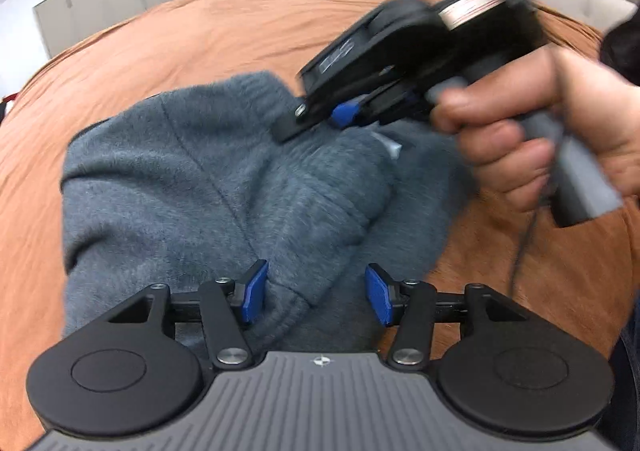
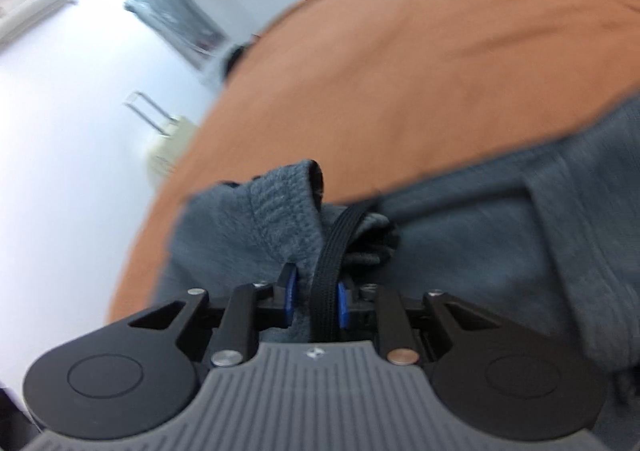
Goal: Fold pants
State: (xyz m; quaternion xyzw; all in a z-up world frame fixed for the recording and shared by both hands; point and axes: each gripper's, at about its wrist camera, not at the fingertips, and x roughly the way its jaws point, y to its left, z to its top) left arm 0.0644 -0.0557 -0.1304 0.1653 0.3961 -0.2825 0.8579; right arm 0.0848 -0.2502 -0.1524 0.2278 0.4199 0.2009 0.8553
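Pants point(image 2: 460, 235) in right gripper point(image 2: 314, 301) jaws

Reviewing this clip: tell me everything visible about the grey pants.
The grey pants look like thick, fleecy sweatpants with seams, bunched and partly folded on the orange-brown cover. The right gripper is shut on a fabric edge and a black drawstring. The left gripper is open, with a fold of cloth between its blue pads.

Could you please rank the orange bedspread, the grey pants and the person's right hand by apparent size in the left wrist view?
1. orange bedspread
2. grey pants
3. right hand, though it sits nearer the camera, so it looks enlarged.
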